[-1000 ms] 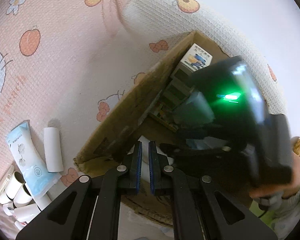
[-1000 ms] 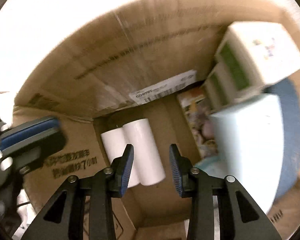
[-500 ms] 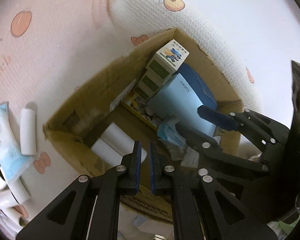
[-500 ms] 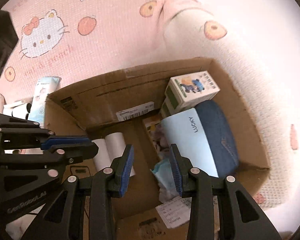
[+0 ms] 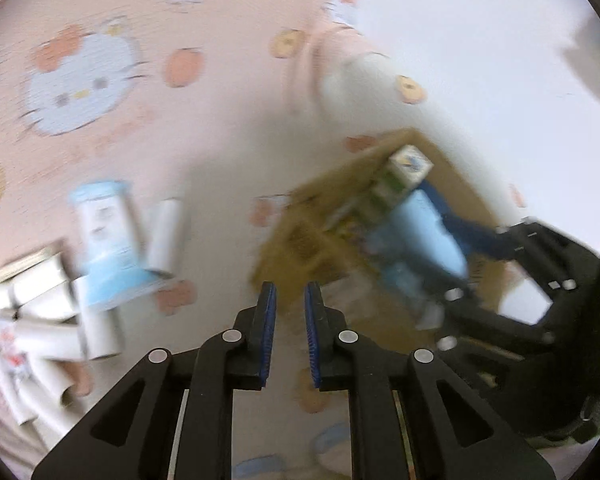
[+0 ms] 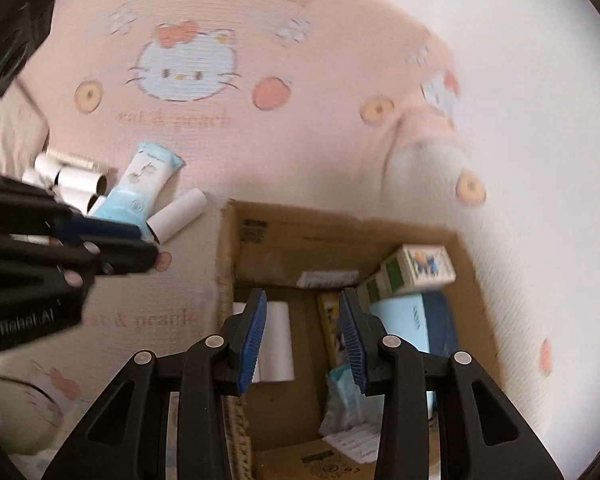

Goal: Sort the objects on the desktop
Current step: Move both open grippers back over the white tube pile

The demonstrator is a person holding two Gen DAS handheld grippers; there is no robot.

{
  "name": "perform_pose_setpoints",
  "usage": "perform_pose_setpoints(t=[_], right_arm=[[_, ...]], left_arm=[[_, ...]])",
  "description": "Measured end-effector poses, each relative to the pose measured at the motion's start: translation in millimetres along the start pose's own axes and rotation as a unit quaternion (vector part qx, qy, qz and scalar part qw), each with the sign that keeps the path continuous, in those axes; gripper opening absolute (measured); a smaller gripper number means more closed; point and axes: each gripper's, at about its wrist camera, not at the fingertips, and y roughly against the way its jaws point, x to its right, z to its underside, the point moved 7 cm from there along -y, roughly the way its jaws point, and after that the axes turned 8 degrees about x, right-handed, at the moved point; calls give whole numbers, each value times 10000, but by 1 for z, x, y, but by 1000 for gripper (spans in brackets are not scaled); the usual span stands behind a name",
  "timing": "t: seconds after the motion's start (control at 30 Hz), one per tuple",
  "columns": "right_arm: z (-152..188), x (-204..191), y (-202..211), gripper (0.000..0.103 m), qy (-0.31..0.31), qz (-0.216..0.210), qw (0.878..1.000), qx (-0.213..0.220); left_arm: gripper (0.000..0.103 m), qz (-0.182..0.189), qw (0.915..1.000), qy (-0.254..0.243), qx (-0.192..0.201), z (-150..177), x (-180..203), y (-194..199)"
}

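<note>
A brown cardboard box (image 6: 284,240) lies open on a pink cartoon-print blanket (image 6: 260,40). Inside it are white rolls (image 6: 278,344), a white and green carton (image 6: 420,268) and a light blue box (image 6: 408,320). Left of the box lie a single white roll (image 6: 182,216), a light blue pouch (image 6: 140,188) and a pile of white rolls (image 6: 70,180). My right gripper (image 6: 303,336) is open and empty above the box. My left gripper (image 5: 290,332) hangs over the blanket between the box (image 5: 340,216) and the pouch (image 5: 108,240), jaws slightly apart and empty.
A folded ridge of the blanket (image 6: 428,152) rises behind the box. A white wall (image 6: 500,40) is at the back right. The left wrist view is blurred by motion.
Both grippers have pulled back out of the box and swung left. The left gripper's jaws have opened a little. The pile of rolls and the pouch have come into fuller view.
</note>
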Motion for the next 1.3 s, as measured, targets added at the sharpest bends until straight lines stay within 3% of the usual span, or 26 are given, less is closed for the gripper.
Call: perform_pose_setpoints(t=[0.17, 0.4, 0.53, 0.63, 0.8, 0.9, 1.0, 1.17, 1.3], right_arm=[[-2, -46, 17, 34, 644, 157, 9972, 347], [-3, -86, 3, 34, 683, -732, 9936, 515], [1, -105, -3, 34, 1130, -897, 9861, 828], [0, -121, -12, 34, 1238, -937, 9820, 1076], [16, -148, -13, 34, 844, -1494, 9774, 1236], [22, -155, -22, 34, 700, -1605, 9762, 1280], [32, -170, -35, 35, 452, -1874, 9741, 1183], [36, -197, -49, 35, 426, -2190, 9653, 1359], [37, -215, -65, 58, 211, -2364, 9610, 1419]], left_arm=[[15, -385, 9989, 257, 39, 26, -42, 5], [15, -305, 9941, 1033, 129, 92, -87, 14], [15, -584, 9888, 1339, 293, 121, -109, 18], [17, -721, 9857, 1400, 605, 126, -118, 25], [23, -919, 9806, 1431, 978, 122, -130, 29], [30, -757, 9785, 1641, 989, 122, -138, 23], [51, -773, 9755, 1847, 918, 125, -150, 15], [52, -743, 9664, 2275, 943, 125, -173, 7], [52, -840, 9628, 2372, 984, 118, -190, -1]])
